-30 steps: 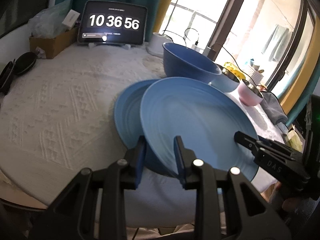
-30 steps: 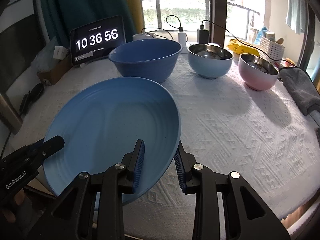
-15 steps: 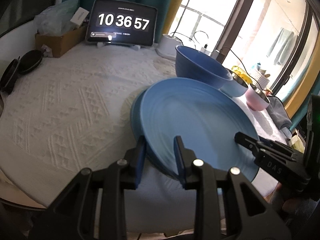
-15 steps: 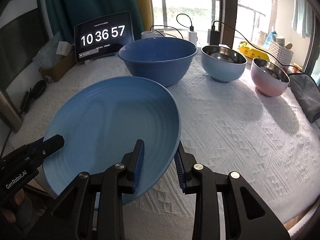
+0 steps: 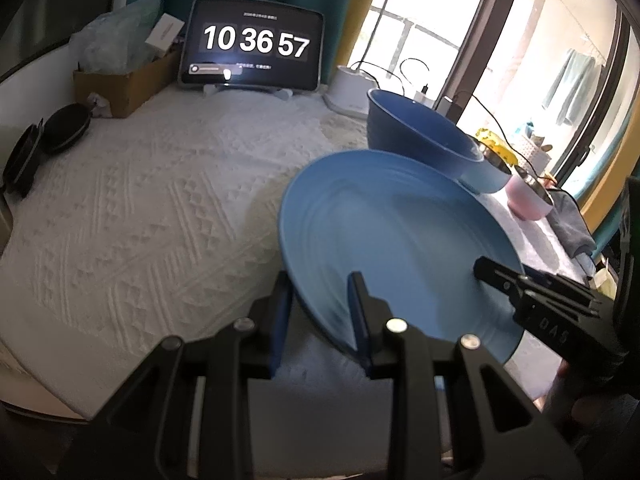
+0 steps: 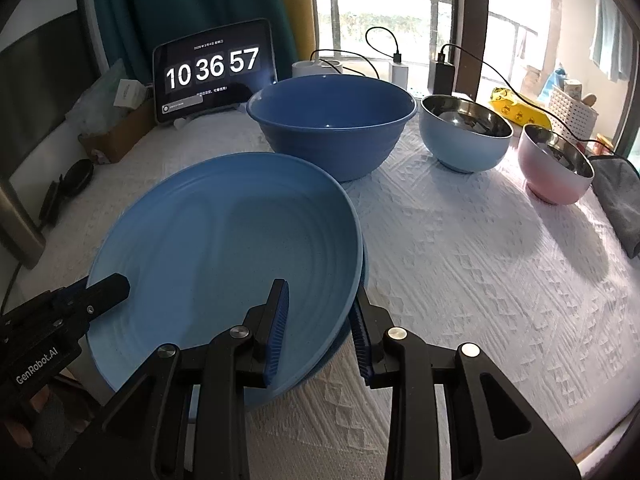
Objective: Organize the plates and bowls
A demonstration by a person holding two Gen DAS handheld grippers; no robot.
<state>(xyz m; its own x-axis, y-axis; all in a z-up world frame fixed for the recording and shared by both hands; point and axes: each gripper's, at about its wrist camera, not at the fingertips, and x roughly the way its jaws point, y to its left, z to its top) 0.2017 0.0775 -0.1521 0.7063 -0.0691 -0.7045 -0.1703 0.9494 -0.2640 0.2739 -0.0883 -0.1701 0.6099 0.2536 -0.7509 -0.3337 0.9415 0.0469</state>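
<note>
The light blue plate (image 6: 224,248) is held by its rim on both sides: the left gripper (image 5: 318,312) is closed on one edge, the right gripper (image 6: 318,316) on the other. A second plate (image 6: 362,268) underneath is almost fully hidden. Farther back, the light blue bowl (image 5: 486,178) is half hidden behind the big dark blue bowl (image 5: 420,142).

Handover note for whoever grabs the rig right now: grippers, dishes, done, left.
Left gripper: jaws straddle the near rim of the light blue ribbed plate; contact unclear.
Right gripper: straddles the same plate's right rim; contact also unclear.
That plate sits over a second blue plate, only an edge showing.
Large dark blue bowl, small light blue steel-lined bowl and pink steel-lined bowl stand apart behind.
Done: plates stacked.
Left: release, then bowls.
</note>
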